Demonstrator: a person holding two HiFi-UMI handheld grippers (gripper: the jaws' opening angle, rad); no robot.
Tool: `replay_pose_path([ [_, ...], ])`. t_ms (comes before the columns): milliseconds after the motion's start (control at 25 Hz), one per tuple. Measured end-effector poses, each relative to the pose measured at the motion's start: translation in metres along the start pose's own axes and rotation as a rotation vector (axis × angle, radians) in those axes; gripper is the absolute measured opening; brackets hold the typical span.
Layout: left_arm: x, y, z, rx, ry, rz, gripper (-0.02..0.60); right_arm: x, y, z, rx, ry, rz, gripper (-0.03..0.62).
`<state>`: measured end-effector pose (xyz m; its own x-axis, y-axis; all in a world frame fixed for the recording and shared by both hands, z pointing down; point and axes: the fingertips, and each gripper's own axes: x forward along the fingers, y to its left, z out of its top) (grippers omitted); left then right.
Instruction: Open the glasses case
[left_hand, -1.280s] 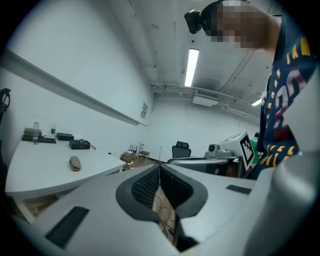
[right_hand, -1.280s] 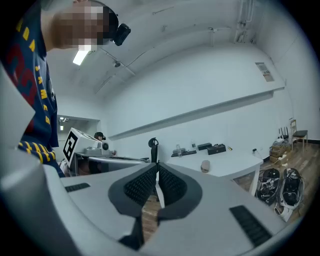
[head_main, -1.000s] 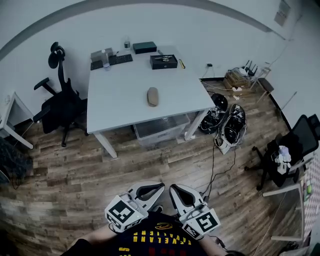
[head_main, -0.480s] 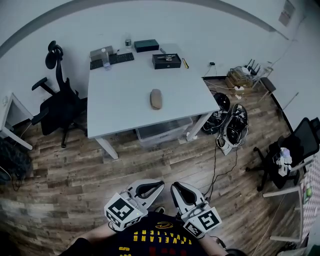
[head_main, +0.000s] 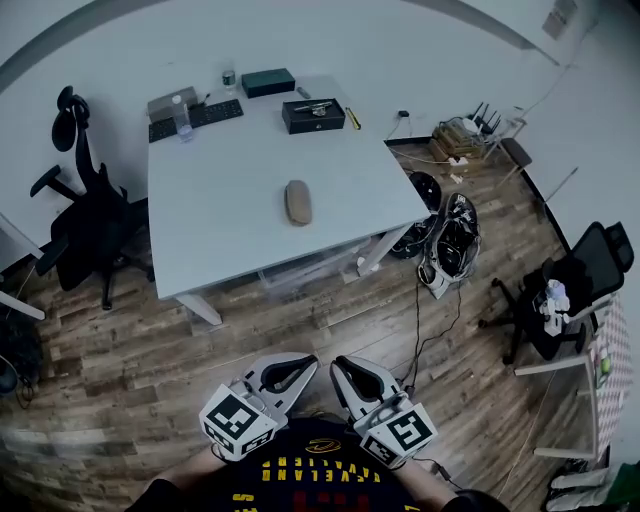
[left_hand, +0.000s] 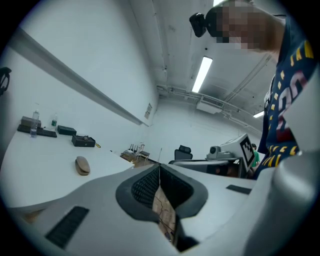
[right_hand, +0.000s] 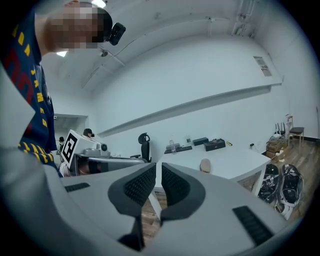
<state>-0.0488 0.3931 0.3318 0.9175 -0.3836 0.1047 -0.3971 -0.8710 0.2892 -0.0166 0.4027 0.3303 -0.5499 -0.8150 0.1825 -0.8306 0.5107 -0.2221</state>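
Head view: your left gripper and right gripper are closed, empty; the case lies at 12 o'clock on the table.

A table stands in the far middle of the room, with a glasses case lying alone near its centre. Along its far edge, left to right, are a keyboard with a bottle at its left end, a flat box, and a second box. An office chair stands left of the table and bags lie on the floor to its right. The left gripper and right gripper sit side by side, well apart from the table on its near side
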Motion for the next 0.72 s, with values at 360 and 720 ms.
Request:
replay_pose_path([
  [360, 0.01, 0.031, -0.012, -0.088, 0.034, -0.021, 0.014, 0.027, -0.011, -0.01, 0.039, 0.064, -0.027, 0.031],
  [720, 0.048, 0.059, -0.011, -0.092, 0.068, 0.01, 0.014, 0.054, -0.053, -0.01, 0.086, 0.07, 0.019, 0.031],
])
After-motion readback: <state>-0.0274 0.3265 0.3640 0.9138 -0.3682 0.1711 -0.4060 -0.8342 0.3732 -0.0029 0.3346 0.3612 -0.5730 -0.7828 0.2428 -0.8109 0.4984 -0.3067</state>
